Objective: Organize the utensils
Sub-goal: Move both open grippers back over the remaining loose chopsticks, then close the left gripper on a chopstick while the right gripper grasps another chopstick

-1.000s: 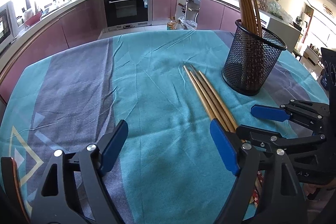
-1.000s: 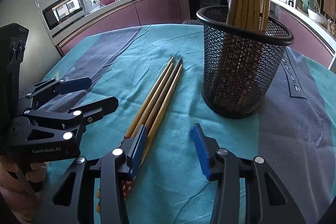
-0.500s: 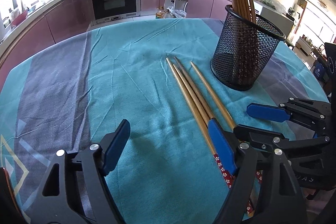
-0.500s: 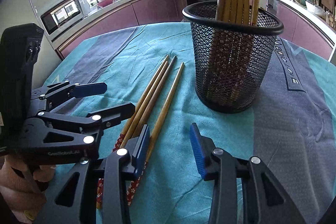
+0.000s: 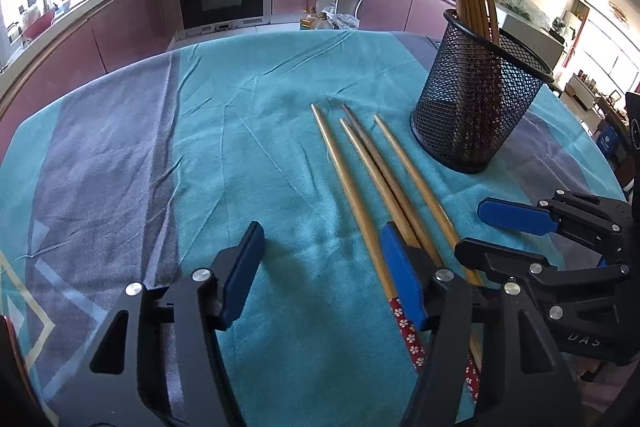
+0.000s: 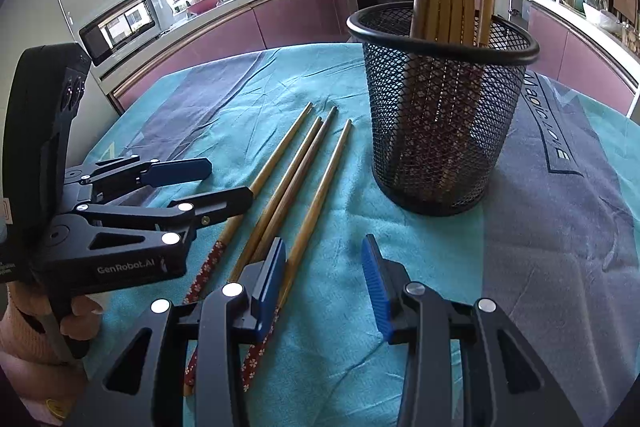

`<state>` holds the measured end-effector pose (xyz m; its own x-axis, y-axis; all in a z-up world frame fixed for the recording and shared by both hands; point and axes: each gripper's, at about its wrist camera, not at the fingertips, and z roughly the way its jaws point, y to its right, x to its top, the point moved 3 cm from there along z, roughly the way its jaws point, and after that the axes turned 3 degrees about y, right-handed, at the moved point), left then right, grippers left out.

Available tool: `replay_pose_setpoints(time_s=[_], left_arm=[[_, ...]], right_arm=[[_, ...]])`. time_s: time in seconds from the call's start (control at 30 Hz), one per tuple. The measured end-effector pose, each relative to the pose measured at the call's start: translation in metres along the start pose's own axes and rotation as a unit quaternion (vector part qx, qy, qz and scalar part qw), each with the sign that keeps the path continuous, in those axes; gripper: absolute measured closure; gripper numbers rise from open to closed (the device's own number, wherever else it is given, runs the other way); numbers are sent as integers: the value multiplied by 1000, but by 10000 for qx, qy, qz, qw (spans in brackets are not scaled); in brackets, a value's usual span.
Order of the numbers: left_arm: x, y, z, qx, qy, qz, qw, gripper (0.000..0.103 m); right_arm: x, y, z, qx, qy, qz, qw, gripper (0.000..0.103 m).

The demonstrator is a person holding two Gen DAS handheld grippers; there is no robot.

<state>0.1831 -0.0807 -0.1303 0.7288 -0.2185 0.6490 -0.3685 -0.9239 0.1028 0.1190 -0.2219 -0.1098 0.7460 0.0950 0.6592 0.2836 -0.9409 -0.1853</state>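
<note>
The chopsticks (image 5: 372, 183) have fanned apart on the surface (image 5: 240, 155) as the left hand-held gripper (image 5: 320, 279) closes around one (pads not yet touching), while the right hand-held gripper (image 6: 328, 279) hangs half-open, empty.

Wood chopsticks (image 5: 362, 183), metal mesh cup (image 5: 476, 107), matt cloth (image 5: 248, 131).

Left claw (image 6: 192, 183) reads "GenRobot.AI"; tablecloth (image 6: 560, 227) reads "Magic".
</note>
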Motion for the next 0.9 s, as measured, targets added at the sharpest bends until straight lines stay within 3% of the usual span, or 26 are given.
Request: replay_pose_setpoints(time_s=[0.2,0.57,0.77,0.9], left_arm=[[1,-2,0,-145,-42,-107,9998,60],[17,3,15,-229,-117,-157,9995,73],[20,5,21,-297,-132,-254,9991,91],[17,6,20,-294,-77,-352,9989,94]], right_arm=[[5,-8,5,-159,-24,-177,9997,67],[16,-9,16,-243,-43,-244,9994,78],[17,-5,17,-116,-33,-50,9999,89],[16,-2,15,28,-10,154,9999,94]])
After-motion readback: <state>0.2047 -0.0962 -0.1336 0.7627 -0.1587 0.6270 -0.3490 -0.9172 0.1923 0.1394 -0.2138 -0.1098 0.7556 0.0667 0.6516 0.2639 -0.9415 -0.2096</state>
